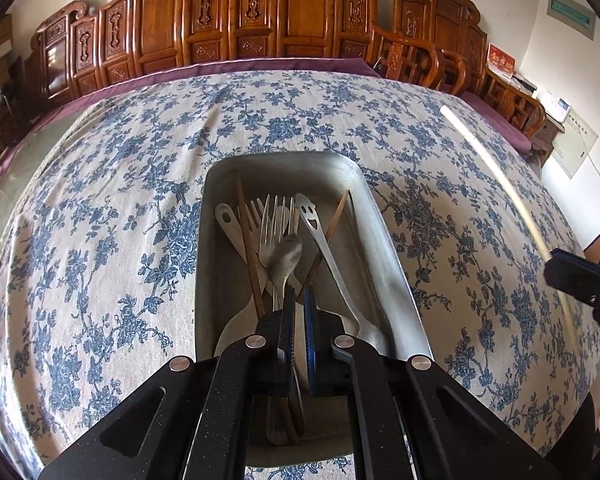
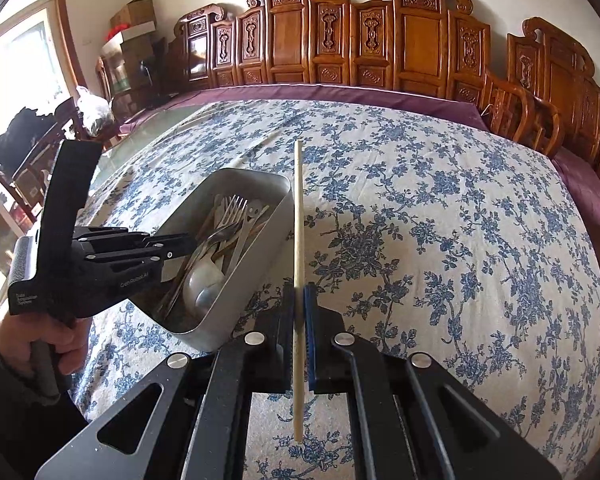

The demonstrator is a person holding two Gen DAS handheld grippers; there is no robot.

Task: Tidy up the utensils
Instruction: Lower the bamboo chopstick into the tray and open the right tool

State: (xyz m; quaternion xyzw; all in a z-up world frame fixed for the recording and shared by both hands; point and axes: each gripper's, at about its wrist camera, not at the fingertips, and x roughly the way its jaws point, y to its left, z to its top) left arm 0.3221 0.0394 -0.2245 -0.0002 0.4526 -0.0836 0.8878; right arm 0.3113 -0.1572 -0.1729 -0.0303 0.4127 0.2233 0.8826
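A grey metal tray point(image 1: 384, 236) point(image 2: 220, 332) on the flowered tablecloth holds forks, brown chopsticks, white spoons and a smiley-handled metal utensil point(image 1: 312, 216). My left gripper point(image 1: 298, 300) point(image 2: 188, 242) is inside the tray, shut on a metal spoon point(image 1: 286, 260) and lifting it over the pile. My right gripper point(image 2: 299, 300) point(image 1: 580, 280) is right of the tray, shut on a pale wooden chopstick point(image 2: 298, 220) that stands nearly upright; the stick also shows blurred in the left wrist view point(image 1: 500, 184).
The table point(image 2: 460, 220) is covered by a blue-flowered cloth with a purple edge. Carved wooden chairs point(image 2: 340, 40) line the far side. Boxes and bags point(image 2: 96, 112) stand far left.
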